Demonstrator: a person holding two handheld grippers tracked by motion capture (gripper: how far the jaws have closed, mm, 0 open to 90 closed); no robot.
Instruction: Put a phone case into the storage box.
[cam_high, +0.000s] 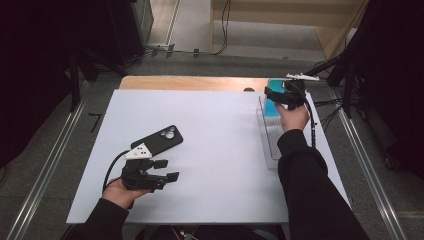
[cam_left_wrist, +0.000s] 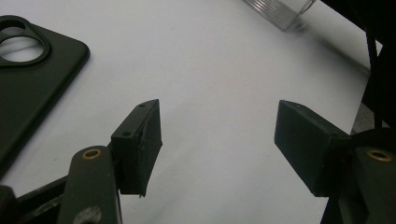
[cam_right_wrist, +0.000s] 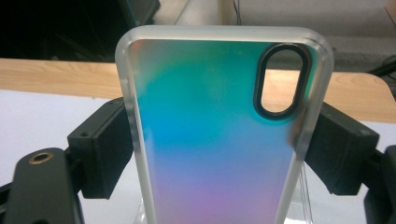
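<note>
White tabletop (cam_high: 210, 150) carries everything here. Far right, we hold the iridescent phone case (cam_right_wrist: 219, 140) upright in the right gripper (cam_high: 282, 95), jaws clamped on its long edges, just above the clear rack (cam_high: 270, 140) — whose slots we can hardly make out. Our left gripper (cam_high: 165, 170) hovers with jaws apart, the black phone case (cam_high: 157, 140) flat just beyond it.

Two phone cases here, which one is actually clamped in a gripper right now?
The iridescent blue-to-purple case, gripped by its long edges in the right gripper. The black case lies flat on the table, beside the open, empty left gripper.
</note>
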